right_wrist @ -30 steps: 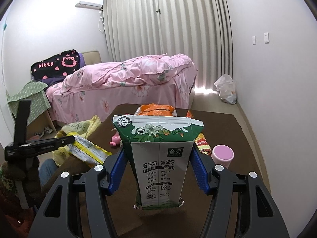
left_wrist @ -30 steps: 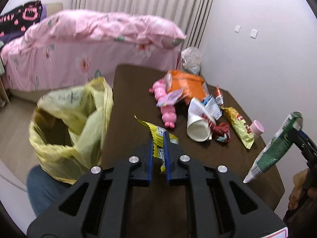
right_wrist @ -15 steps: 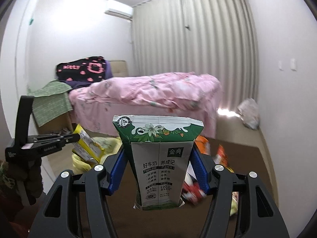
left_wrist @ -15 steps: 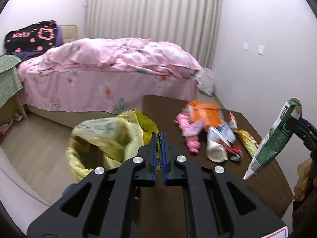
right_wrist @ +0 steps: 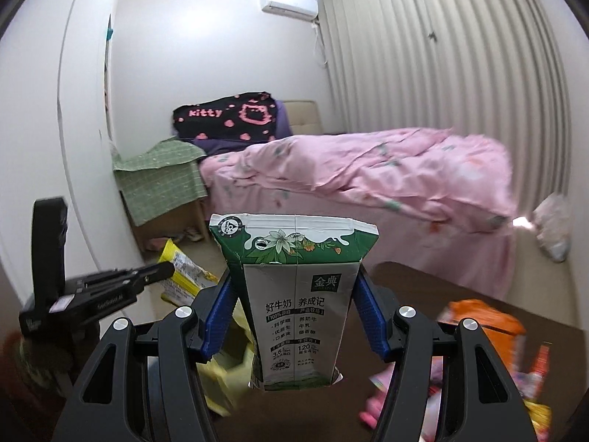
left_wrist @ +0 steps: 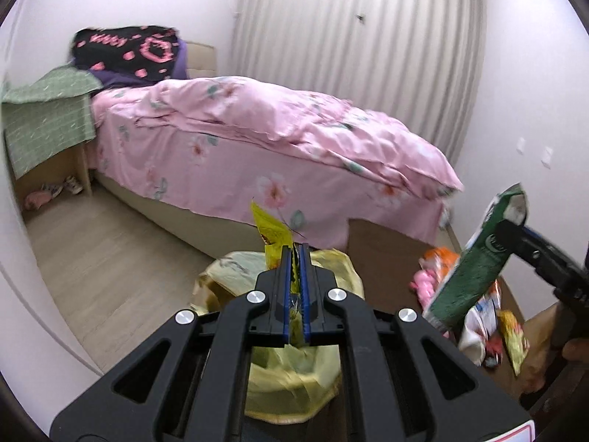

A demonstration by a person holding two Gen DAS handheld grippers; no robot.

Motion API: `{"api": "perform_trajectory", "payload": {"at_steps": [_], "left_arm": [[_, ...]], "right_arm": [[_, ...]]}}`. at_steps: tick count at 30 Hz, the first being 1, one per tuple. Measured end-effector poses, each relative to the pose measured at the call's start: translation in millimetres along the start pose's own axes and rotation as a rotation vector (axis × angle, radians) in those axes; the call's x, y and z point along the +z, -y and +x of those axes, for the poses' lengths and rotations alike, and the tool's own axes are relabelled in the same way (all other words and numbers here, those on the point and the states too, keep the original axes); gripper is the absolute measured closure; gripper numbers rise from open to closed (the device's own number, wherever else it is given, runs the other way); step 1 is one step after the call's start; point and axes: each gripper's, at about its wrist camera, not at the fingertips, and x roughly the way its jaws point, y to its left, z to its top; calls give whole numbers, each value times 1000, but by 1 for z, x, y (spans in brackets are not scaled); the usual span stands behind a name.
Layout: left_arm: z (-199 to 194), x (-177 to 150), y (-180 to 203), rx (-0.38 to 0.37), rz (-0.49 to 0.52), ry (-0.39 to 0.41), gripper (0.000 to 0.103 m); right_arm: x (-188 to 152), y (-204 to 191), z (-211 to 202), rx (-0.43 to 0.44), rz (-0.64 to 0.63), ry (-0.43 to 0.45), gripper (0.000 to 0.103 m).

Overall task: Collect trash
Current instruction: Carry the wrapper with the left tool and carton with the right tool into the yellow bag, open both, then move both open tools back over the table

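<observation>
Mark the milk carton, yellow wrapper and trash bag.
milk carton (right_wrist: 294,316), right wrist view, front panel.
yellow wrapper (left_wrist: 272,234), left wrist view, upper end.
trash bag (left_wrist: 294,375), left wrist view, near wall.

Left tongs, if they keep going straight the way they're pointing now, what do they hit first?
Probably the pink bed. The left tongs, shut on the yellow wrapper, aim over the yellow trash bag below them toward the bed's side. Depth is uncertain.

Two tools: left (left_wrist: 294,258), right (right_wrist: 294,305). One yellow bag (left_wrist: 294,368), one yellow wrapper (left_wrist: 272,232), one milk carton (right_wrist: 294,294), one bed (left_wrist: 276,140), one worktop (left_wrist: 386,250).
</observation>
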Motion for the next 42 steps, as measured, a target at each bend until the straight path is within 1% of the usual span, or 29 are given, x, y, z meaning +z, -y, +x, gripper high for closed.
{"api": "perform_trajectory", "payload": {"at_steps": [2, 4, 5, 6, 7, 9, 10, 11, 13, 15, 16, 18, 21, 23, 24, 25, 26, 27, 29, 31, 32, 33, 35, 38, 40, 42], "left_arm": [[6, 0, -14, -5, -81, 17, 99], [17, -5, -29, -27, -177, 29, 99], [25, -9, -34, -41, -198, 21, 99], [36, -15, -36, -46, -199, 2, 99], [52, -22, -36, -34, -182, -34, 99], [77, -36, -36, 11, -155, -110, 99], [89, -44, -37, 38, -148, -156, 99], [96, -51, -39, 67, -142, -191, 99], [103, -59, -42, 127, -118, -221, 98], [107, -63, -44, 165, -106, -234, 98], [110, -65, -45, 169, -104, -243, 98], [115, -69, -46, 168, -100, -259, 98], [123, -78, -51, 151, -126, -309, 98], [123, -83, -57, 109, -169, -336, 98], [120, -84, -57, 79, -191, -338, 96], [116, -83, -55, 61, -211, -330, 93], [112, -82, -55, 44, -228, -319, 83], [106, -78, -57, 20, -254, -299, 68], [97, -71, -57, 4, -275, -261, 53], [87, -63, -55, 27, -269, -224, 45], [81, -58, -54, 49, -261, -207, 42], [74, -54, -51, 76, -248, -185, 42], [66, -47, -47, 96, -223, -155, 41], [52, -40, -38, 91, -202, -110, 39], [45, -38, -35, 90, -208, -83, 39], [37, -35, -31, 108, -210, -53, 39]], "right_arm": [[3, -1, 27, 50, 5, 2, 46], [3, -2, 55, 70, -5, -7, 46], [2, -3, 71, 73, -5, -21, 46], [0, -3, 85, 82, -1, -40, 46], [-4, -2, 106, 99, 11, -79, 46], [-11, -2, 130, 121, 32, -147, 46], [-19, -1, 147, 129, 47, -218, 46], [-24, -1, 155, 122, 49, -259, 46], [-40, 2, 175, 88, 54, -374, 46], [-52, 4, 183, 88, 60, -439, 46], [-59, 4, 188, 86, 59, -473, 46], [-69, 3, 195, 87, 63, -506, 46], [-74, 2, 199, 89, 70, -514, 46], [-73, 3, 198, 96, 69, -509, 46], [-72, 6, 202, 96, 70, -510, 45], [-73, 6, 202, 101, 78, -517, 45], [-73, 8, 202, 112, 92, -527, 45], [-72, 12, 196, 131, 114, -533, 45], [-71, 13, 189, 121, 120, -525, 45], [-68, 11, 175, 87, 91, -498, 45], [-68, 10, 170, 78, 77, -491, 44], [-67, 10, 165, 66, 65, -487, 44], [-67, 10, 147, 44, 43, -470, 43], [-63, 16, 127, 51, 49, -436, 42], [-55, 16, 126, 47, 47, -435, 42], [-45, 14, 130, 51, 48, -420, 42]]}}
